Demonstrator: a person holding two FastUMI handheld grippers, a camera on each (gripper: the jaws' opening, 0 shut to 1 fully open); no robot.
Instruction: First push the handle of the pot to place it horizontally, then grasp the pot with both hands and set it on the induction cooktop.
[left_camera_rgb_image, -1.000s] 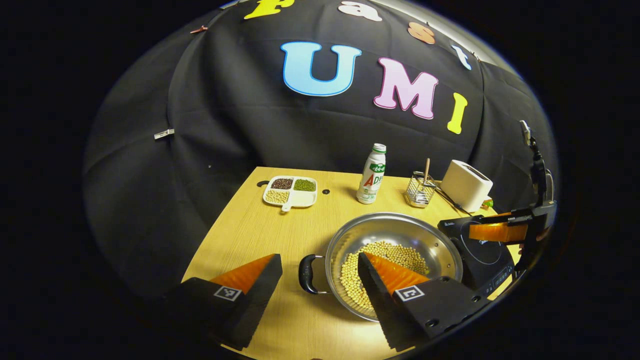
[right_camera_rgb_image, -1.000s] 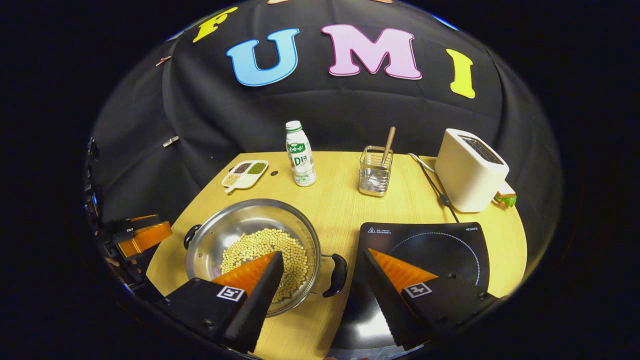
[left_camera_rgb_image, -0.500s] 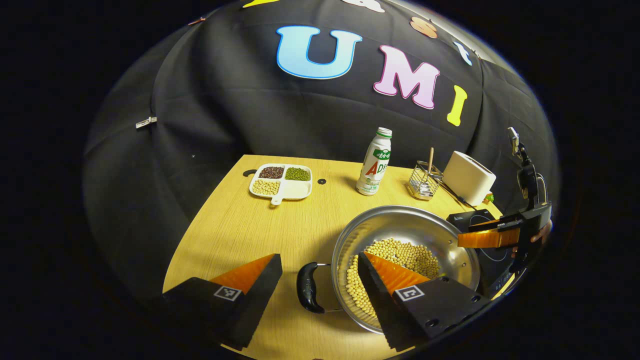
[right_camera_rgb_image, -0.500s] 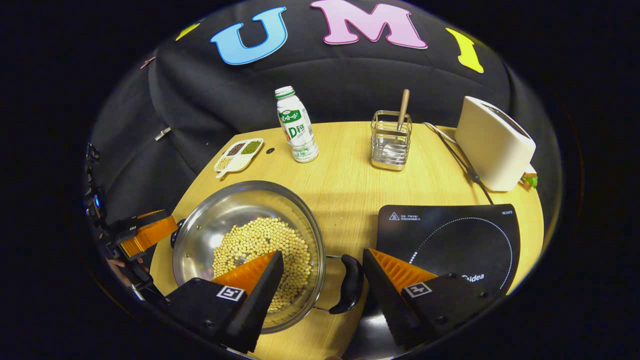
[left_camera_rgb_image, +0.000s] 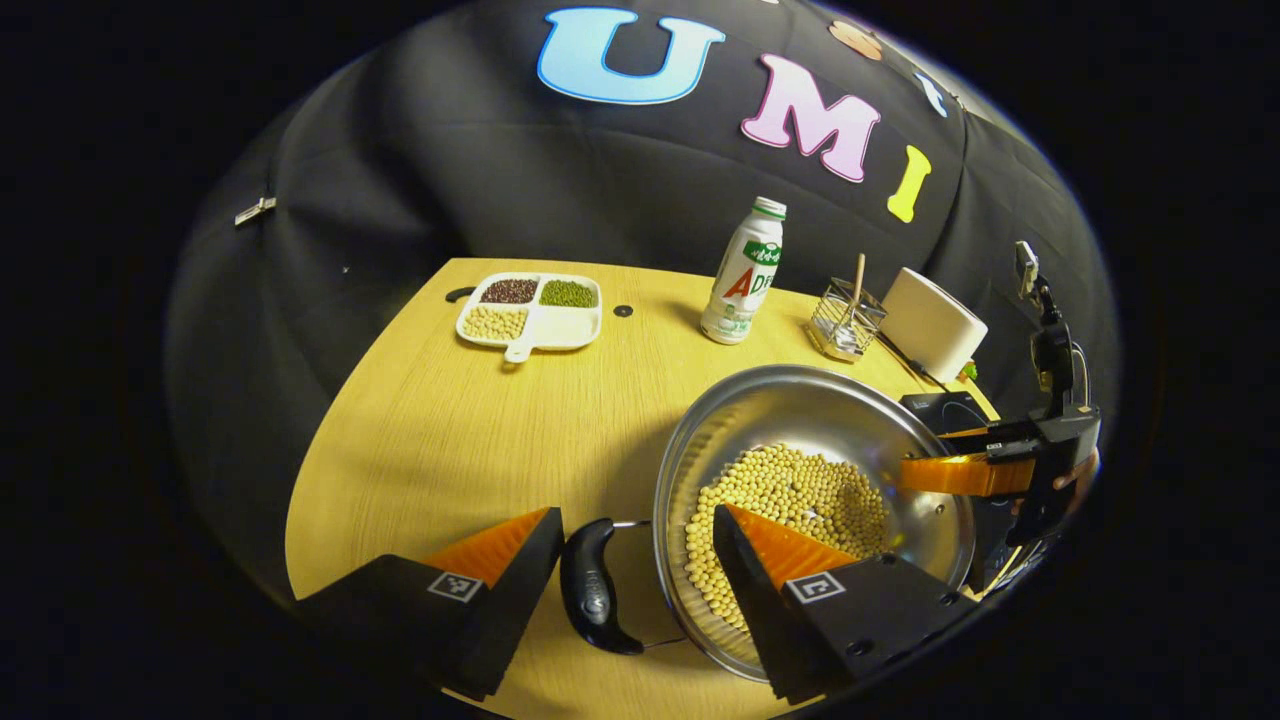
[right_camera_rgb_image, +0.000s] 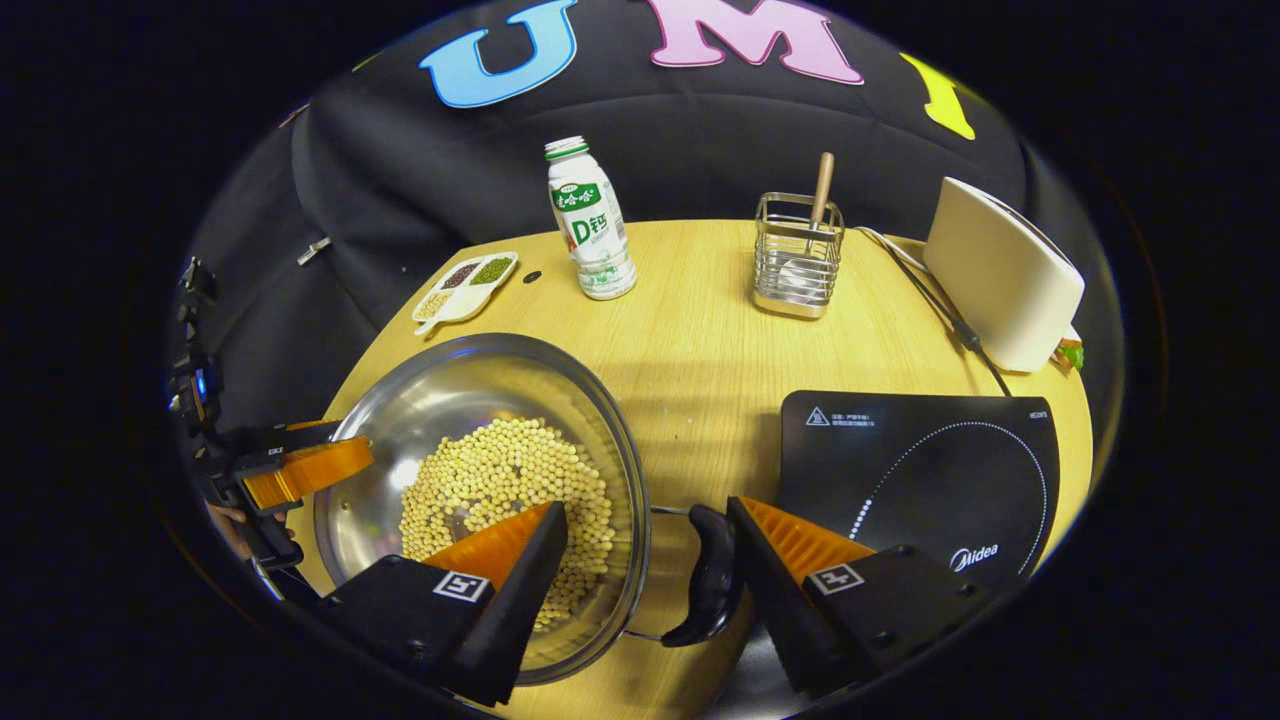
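A steel pot (left_camera_rgb_image: 800, 415) holding soybeans (left_camera_rgb_image: 790, 490) sits on the wooden table (left_camera_rgb_image: 450, 430). In the left gripper view its black left handle (left_camera_rgb_image: 595, 585) lies between the fingers of my open left gripper (left_camera_rgb_image: 635, 545); one finger hangs over the beans, the other outside the rim. In the right gripper view the pot (right_camera_rgb_image: 450, 400) has its right handle (right_camera_rgb_image: 710, 575) inside my open right gripper (right_camera_rgb_image: 645, 545), close to the outer finger. The black induction cooktop (right_camera_rgb_image: 930, 480) lies just right of the pot. Each gripper also shows across the pot: right (left_camera_rgb_image: 965, 470), left (right_camera_rgb_image: 300, 470).
At the back stand a white bottle (right_camera_rgb_image: 588, 220), a divided dish of beans (left_camera_rgb_image: 530, 315), a wire holder with a wooden stick (right_camera_rgb_image: 797, 255) and a white toaster (right_camera_rgb_image: 1000, 275) whose cable (right_camera_rgb_image: 950, 320) runs past the cooktop's far edge.
Both grippers have come forward and down to the pot. Each handle, earlier ahead of the fingertips, now sits between the fingers. The pot has not shifted on the table.
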